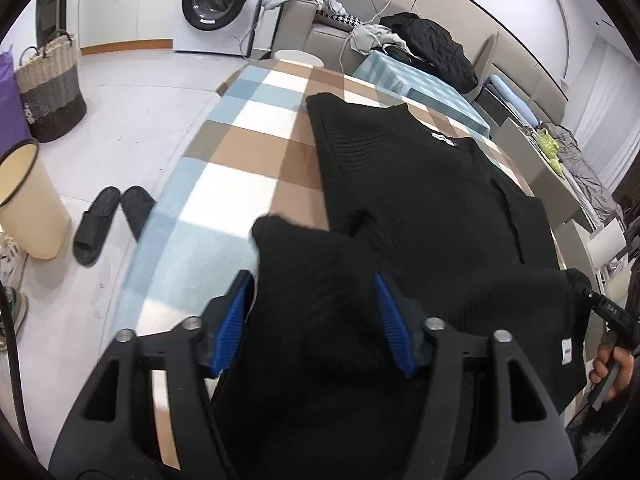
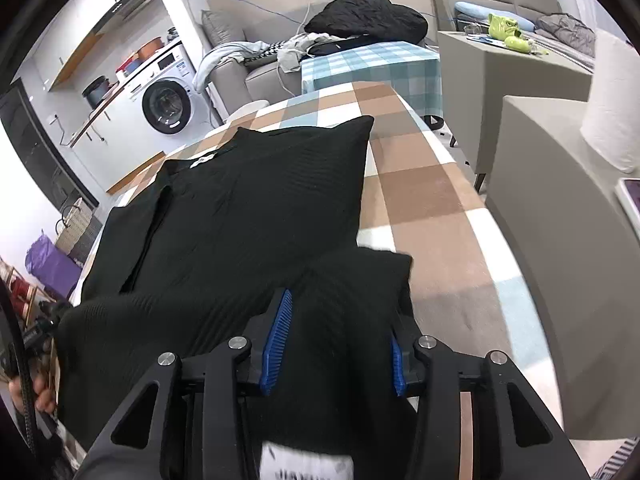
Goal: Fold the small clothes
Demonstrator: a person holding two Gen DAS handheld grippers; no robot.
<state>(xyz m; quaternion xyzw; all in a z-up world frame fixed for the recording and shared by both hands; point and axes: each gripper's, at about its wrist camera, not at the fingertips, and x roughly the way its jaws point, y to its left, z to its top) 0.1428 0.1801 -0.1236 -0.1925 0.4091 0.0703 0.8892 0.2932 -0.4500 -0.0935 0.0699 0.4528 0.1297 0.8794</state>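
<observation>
Checked cloth in brown, blue and white covers the tabletop [image 1: 248, 168], and a black ribbed garment [image 1: 420, 184] lies spread on it, its collar at the far end and its near hem lifted and doubled over toward the cameras. In the left wrist view the left claw [image 1: 316, 316] stands with its blue pads [image 1: 236, 312] parted and a fold of the black knit between them; the fabric fills the gap, but whether the pads press on it cannot be told. In the right wrist view the right claw [image 2: 336, 344] shows the same: pads apart, the hem's corner lying between them, the grip unclear. On the floor to the left, a woven basket [image 1: 50, 88] in cream, grey and dark bands stands by a purple bag [image 1: 10, 100]; its inside is hidden from this angle. Nearer, a cream bin [image 1: 28, 204] with a dark rim stands just beside a pair of black slippers [image 1: 108, 220], and its contents cannot be seen either. Far back, a white washing machine [image 1: 220, 4] has its round door closed, the drum dark behind the glass. A grey sofa [image 1: 320, 32] to the right of it holds loose pale clothes and a black quilted jacket [image 1: 432, 48].
</observation>
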